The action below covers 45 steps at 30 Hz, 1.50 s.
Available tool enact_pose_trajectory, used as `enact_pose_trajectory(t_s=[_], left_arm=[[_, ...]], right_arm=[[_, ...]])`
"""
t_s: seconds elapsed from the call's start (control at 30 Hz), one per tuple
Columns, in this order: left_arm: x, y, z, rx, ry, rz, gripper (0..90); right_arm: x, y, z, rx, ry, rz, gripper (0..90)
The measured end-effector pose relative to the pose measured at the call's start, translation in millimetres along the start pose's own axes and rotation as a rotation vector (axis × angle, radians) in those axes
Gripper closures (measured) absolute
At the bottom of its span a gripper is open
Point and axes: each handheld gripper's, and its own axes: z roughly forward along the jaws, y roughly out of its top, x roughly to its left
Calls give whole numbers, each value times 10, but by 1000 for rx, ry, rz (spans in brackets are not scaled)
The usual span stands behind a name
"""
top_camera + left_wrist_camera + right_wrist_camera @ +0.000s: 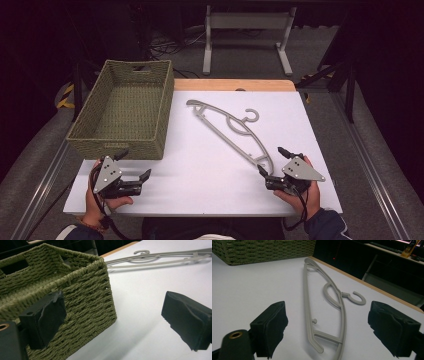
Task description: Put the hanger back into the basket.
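We see a white counter [200, 170] carrying a green woven basket [125, 107] at its left and a grey plastic clothes hanger [227, 131] lying flat at centre. Our left gripper [135, 162] sits beside the basket's near corner, jaws spread; our right gripper [270, 160] faces the hanger's near end, jaws spread, empty.
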Motion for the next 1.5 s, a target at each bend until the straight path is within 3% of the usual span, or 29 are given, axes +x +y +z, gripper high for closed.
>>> enact_pose_trajectory(t_s=[0.13,0.27,0.5,0.63,0.73,0.93,1.07,1.1,1.2,1.37,1.43,1.5], left_arm=[[-27,-6,13,6,18,-4,76],[-37,-29,46,22,-1,-12,76],[-49,-57,50,44,-40,-4,81],[-48,-61,72,53,-57,-20,81],[-44,-64,88,65,-60,-25,78],[-31,-80,93,76,-81,-37,78],[-22,-93,101,84,-94,-41,79],[-21,-95,101,84,-96,-42,78],[-20,-95,99,84,-99,-39,79],[-24,-93,103,85,-106,-44,78],[-27,-89,110,81,-110,-42,78],[-37,-88,114,87,-113,-38,79]], right_arm=[[-8,-20,41,21,6,2,154],[-43,-15,86,51,17,20,160],[-310,80,222,154,48,66,251],[-547,130,375,247,54,116,300],[-644,180,506,300,62,157,305],[-713,196,897,513,121,212,351],[-747,154,1063,583,134,232,394],[-775,119,1130,614,124,244,450],[-808,49,1206,654,152,282,532],[-801,64,1201,666,163,254,648],[-737,91,1204,681,174,209,759],[-703,105,1208,690,160,185,760]])
